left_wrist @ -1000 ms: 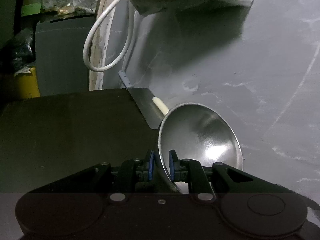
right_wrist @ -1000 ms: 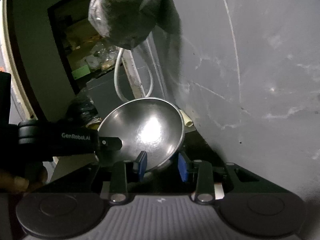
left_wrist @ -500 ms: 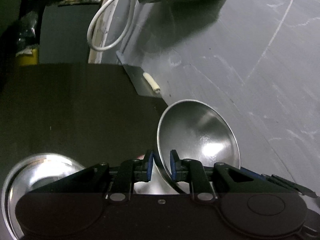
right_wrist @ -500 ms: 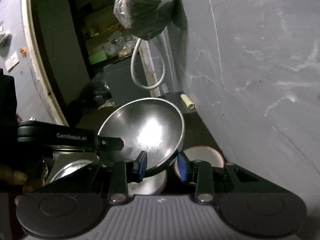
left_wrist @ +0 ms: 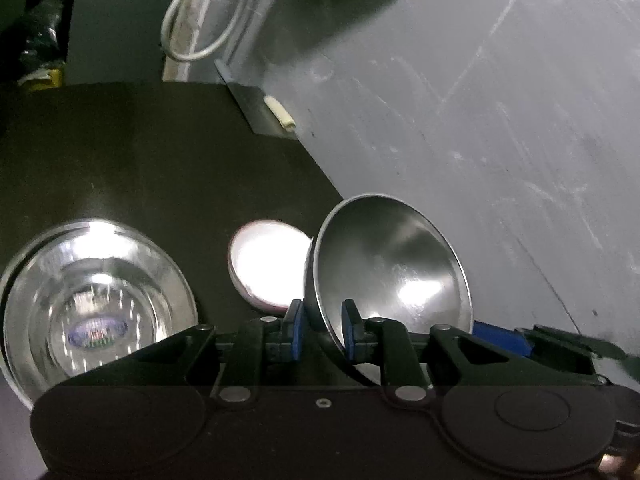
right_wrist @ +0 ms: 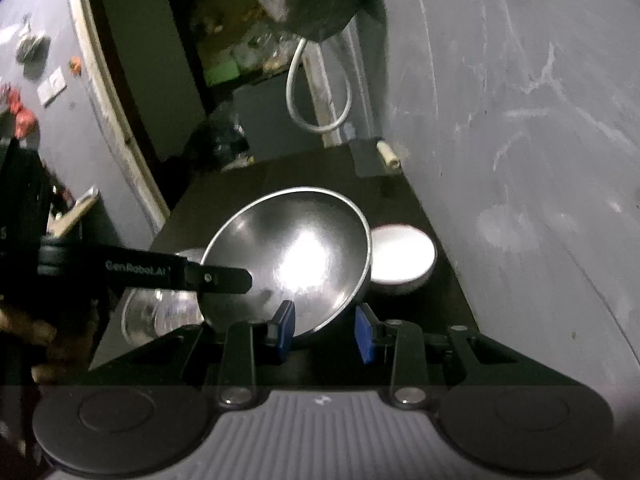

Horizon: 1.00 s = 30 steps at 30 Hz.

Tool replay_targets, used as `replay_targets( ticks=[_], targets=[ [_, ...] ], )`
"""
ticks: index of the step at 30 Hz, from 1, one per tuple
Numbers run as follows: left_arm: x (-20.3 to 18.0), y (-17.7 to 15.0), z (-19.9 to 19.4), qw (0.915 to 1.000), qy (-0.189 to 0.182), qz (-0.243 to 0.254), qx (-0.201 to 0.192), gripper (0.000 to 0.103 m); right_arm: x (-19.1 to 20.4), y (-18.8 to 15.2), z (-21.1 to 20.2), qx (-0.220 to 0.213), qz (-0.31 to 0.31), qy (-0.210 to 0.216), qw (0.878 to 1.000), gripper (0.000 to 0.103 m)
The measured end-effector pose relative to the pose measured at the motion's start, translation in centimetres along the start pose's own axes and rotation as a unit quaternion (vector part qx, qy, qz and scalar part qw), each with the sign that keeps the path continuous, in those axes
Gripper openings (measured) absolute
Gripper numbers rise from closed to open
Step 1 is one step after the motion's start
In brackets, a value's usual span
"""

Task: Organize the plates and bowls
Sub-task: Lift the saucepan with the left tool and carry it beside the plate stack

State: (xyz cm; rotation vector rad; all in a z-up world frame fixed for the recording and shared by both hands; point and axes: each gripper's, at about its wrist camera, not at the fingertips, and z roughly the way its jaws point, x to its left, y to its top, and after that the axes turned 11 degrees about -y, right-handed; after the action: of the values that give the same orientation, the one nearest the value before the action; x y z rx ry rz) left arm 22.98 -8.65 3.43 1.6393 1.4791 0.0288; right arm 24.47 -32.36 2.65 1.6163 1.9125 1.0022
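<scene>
A dark surface [left_wrist: 140, 152] runs along a scuffed grey wall [left_wrist: 500, 120]. Above it a steel bowl [left_wrist: 392, 264] is held tilted on edge, its rim pinched at two places: the left gripper [left_wrist: 320, 330] has its jaws closed on the near rim, having just eased slightly wider, and the right gripper [right_wrist: 325, 332] clamps the rim too. Below sit a white bowl [left_wrist: 266, 264] and a glass bowl [left_wrist: 96, 304]. A white cable [left_wrist: 200, 12] hangs beyond.

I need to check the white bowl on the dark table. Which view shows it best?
The right wrist view: the white bowl shows its rim and side. In the left wrist view it is glare-washed and partly behind the steel bowl.
</scene>
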Motion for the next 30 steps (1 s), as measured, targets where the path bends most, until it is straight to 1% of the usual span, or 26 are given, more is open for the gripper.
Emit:
replay_targets(
  ticks=[4, 9, 13, 17, 22, 24, 30],
  targets=[
    [0.0, -1.2, -0.3, 0.9995, -0.018, -0.009, 0.026, 0.022, -0.6, -1.0, -1.0, 0.022, 0.002, 0.008, 1.0, 0.037],
    [-0.2, -2.1, -0.4, 0.998, -0.03, 0.002, 0.055, 0.022, -0.9, -1.9, -1.8, 0.051, -0.02, 0.017, 0.998, 0.037],
    [0.6, -2.8, -0.7, 0.9952, -0.035, -0.019, 0.089, 0.022, -0.6, -2.7, -2.2, 0.08, -0.024, 0.033, 0.996, 0.037],
    [1.5, -3.8, -1.4, 0.993, -0.03, -0.039, 0.108, 0.022, -0.1, -3.1, -2.0, 0.103, -0.029, 0.053, 0.993, 0.037],
    [2.6, -5.0, -2.6, 0.99, -0.015, -0.067, 0.123, 0.022, 1.2, -3.1, -1.1, 0.13, -0.063, 0.079, 0.986, 0.039],
    [3.4, -5.4, -2.9, 0.9886, -0.009, -0.081, 0.126, 0.022, 1.9, -3.2, -0.7, 0.14, -0.077, 0.091, 0.983, 0.04],
    [4.7, -6.2, -4.3, 0.9851, 0.014, -0.112, 0.129, 0.022, 3.5, -3.2, 0.1, 0.154, -0.095, 0.12, 0.976, 0.042]
  ],
)
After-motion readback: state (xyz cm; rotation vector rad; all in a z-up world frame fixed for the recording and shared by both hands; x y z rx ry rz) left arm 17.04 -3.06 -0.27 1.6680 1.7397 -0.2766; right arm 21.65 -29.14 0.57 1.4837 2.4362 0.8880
